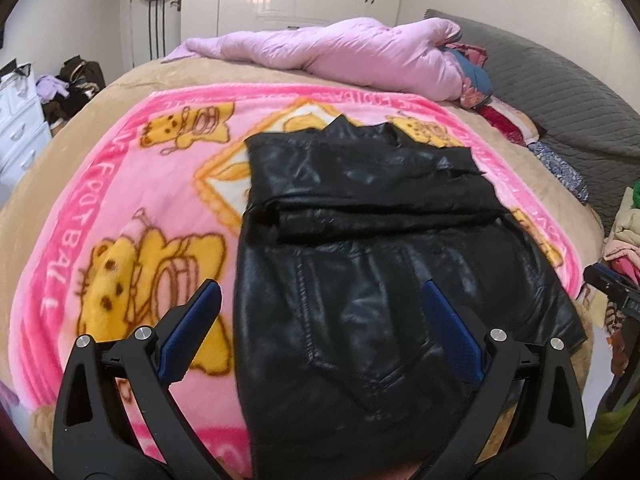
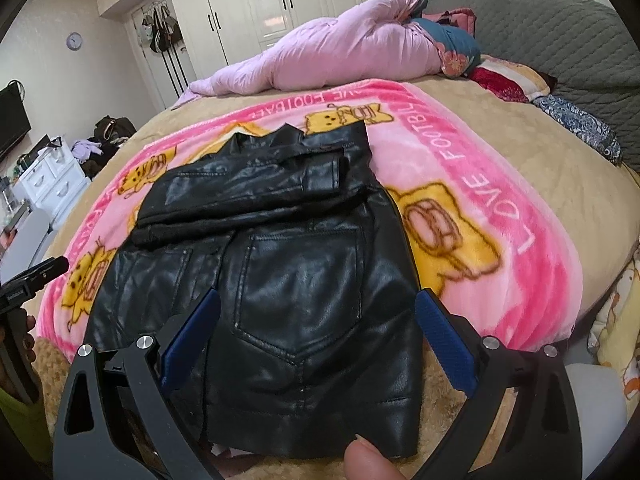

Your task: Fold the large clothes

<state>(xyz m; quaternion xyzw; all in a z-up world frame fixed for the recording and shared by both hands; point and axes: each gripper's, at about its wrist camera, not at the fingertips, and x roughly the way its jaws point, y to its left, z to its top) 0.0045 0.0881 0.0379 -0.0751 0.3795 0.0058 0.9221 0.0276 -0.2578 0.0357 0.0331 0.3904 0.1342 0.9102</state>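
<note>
A fingertip (image 2: pixel 366 460) pressed the near hem of the black leather trousers (image 2: pixel 280 280), which lay folded on the pink cartoon blanket (image 2: pixel 460 184) across the bed (image 1: pixel 120 80). Both the right gripper (image 2: pixel 318 308) and left gripper (image 1: pixel 322 298) hovered above them, jaws spread apart, gripping nothing.
</note>
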